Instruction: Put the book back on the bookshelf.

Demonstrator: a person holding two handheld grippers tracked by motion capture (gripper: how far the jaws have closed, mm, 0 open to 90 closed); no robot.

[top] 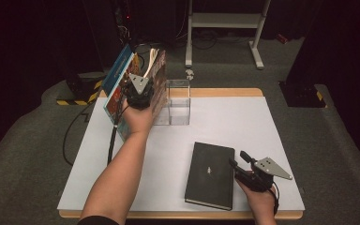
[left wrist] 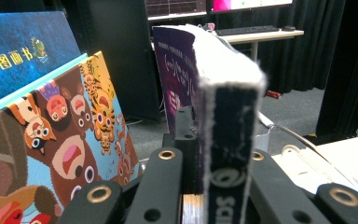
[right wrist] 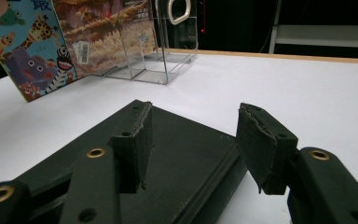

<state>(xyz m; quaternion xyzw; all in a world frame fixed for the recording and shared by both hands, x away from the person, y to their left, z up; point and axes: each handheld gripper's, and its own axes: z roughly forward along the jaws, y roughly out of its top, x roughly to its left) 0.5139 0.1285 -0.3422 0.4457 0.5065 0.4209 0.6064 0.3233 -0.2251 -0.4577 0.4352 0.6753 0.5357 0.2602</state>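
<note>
High view: left gripper [top: 139, 90] pinches a thick paperback [top: 159, 79] at the table's [top: 243, 117] far-left corner, between the leaning picture books [top: 117, 82] and the clear acrylic box [top: 178, 101]; a tilt may topple the row. Left gripper view: jaws clamp the paperback's [left wrist: 228, 140] spine; slipping likely. Right gripper view: right gripper [right wrist: 193, 140] spread, unladen, over the black notebook [right wrist: 186, 158] near the table's near-right edge

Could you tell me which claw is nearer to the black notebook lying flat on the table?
The right. The right claw sits at the black notebook's right edge, jaws open over it. The left claw is far off at the table's back left, shut on an upright book.
</note>
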